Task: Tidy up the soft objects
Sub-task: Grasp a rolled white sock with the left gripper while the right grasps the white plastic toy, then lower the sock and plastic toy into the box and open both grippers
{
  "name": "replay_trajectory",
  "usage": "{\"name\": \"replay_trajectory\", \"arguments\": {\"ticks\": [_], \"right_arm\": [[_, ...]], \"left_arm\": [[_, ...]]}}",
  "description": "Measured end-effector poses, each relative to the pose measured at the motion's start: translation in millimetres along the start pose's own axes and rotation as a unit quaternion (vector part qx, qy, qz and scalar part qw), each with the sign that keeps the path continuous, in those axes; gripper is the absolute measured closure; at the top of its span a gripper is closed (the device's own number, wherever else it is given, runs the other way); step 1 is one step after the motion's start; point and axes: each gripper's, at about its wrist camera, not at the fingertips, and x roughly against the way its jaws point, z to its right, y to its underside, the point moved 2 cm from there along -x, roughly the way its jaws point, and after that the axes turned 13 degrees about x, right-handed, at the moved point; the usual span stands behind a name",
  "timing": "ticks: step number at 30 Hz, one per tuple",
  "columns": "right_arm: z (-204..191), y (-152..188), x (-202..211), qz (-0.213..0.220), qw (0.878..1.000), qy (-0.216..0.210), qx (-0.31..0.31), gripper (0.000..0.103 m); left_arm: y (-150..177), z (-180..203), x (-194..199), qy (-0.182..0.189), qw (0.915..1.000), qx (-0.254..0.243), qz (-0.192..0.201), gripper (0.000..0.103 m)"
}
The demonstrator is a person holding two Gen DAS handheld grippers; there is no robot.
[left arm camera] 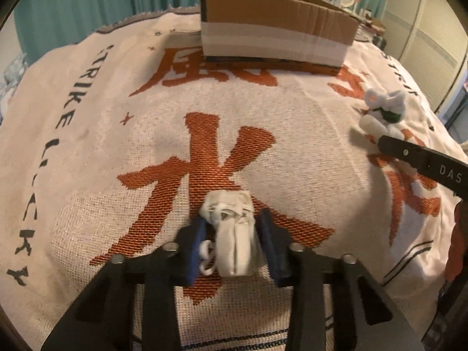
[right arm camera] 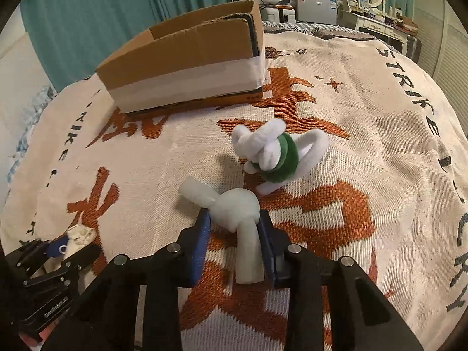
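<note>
Pinching a cream pouch between left gripper pads, low over the blanket. Squeezing a white rubbery toy in the right gripper, beside a green-and-white plush. Risking slippage while carrying toward the box.

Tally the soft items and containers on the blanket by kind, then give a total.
White fabric pouch, in the left hand-held gripper: 1
White knotted soft toy, in the right hand-held gripper: 1
White and green plush toy: 1
Cardboard box: 1
Total: 4
</note>
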Motion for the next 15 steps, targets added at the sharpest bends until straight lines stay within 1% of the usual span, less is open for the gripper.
{"name": "replay_trajectory", "arguments": {"ticks": [2,7,15], "right_arm": [[-4,3,4,0.0,1.0,-0.006,0.003,0.071],[-12,8,18,0.008,1.0,-0.023,0.006,0.071],[-28,3,71,0.043,0.998,-0.028,0.029,0.071]], "left_arm": [[-1,5,4,0.004,1.0,-0.009,0.001,0.074],[-2,15,22,0.016,0.9994,-0.026,0.018,0.074],[-15,21,66,0.044,0.9974,-0.019,0.053,0.074]]}}
